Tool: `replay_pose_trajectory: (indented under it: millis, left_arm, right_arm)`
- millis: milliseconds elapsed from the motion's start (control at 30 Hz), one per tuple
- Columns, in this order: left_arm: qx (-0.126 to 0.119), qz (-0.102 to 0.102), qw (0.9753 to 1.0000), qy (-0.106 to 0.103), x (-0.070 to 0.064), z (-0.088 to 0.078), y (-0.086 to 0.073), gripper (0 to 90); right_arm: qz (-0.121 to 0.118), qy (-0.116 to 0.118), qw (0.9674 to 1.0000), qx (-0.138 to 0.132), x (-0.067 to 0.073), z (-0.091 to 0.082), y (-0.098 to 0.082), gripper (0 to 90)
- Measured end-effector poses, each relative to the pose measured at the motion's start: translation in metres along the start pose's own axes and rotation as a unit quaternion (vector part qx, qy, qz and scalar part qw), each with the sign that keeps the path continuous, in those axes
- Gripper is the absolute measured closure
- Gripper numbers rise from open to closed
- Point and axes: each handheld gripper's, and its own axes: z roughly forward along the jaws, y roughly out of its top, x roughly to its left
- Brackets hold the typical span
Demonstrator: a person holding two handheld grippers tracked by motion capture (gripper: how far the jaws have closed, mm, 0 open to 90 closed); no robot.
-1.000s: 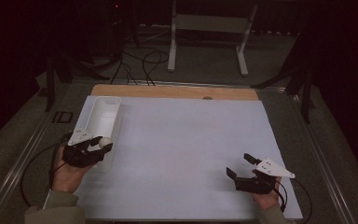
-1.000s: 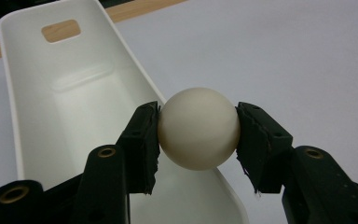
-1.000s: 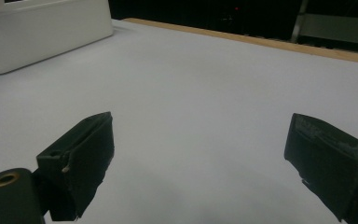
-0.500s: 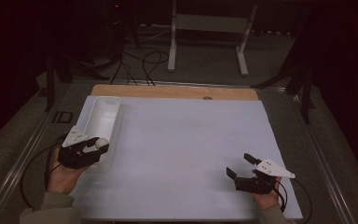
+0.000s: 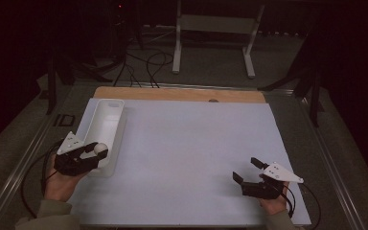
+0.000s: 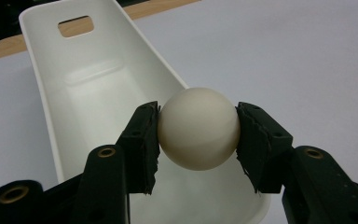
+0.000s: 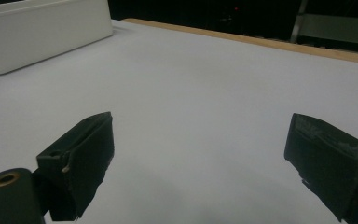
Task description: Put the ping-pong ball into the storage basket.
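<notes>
White sheeting [image 5: 187, 158] covers the table, a long white tray [image 5: 104, 125] along its left edge. Left gripper [image 6: 198, 133] clamps a cream ball [image 6: 198, 128] above the tray's near end (seemingly mid-transfer); next, probably a lift clear of the rim. Right gripper [image 5: 247, 171] rests spread, unloaded, with bare sheet around it.

Left gripper view: the white tray [image 6: 98, 88] is cut off at the bottom edge, its near end partly hidden behind the cream ball [image 6: 198, 128]. Right gripper view: only one corner of the tray is seen, the rest cropped; high view: both forearms leave the frame below.
</notes>
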Motion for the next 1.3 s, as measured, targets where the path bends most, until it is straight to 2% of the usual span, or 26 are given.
replay_pose_trajectory:
  millis: [367, 733, 1300]
  left_arm:
    - [-0.001, -0.006, 1.0, -0.004, 0.001, 0.001, -0.005, 51.2]
    - [-0.001, -0.014, 0.9999, 0.001, 0.005, -0.001, -0.012, 51.2]
    - [0.005, -0.01, 0.9999, 0.011, 0.005, 0.002, -0.013, 50.7]
  right_arm:
    - [0.001, 0.0, 1.0, 0.0, 0.0, 0.0, 0.0, 7.9]
    - [0.0, -0.001, 1.0, 0.0, 0.0, 0.0, 0.0, 7.9]
    - [0.0, -0.001, 1.0, 0.001, 0.0, 0.0, 0.0, 7.9]
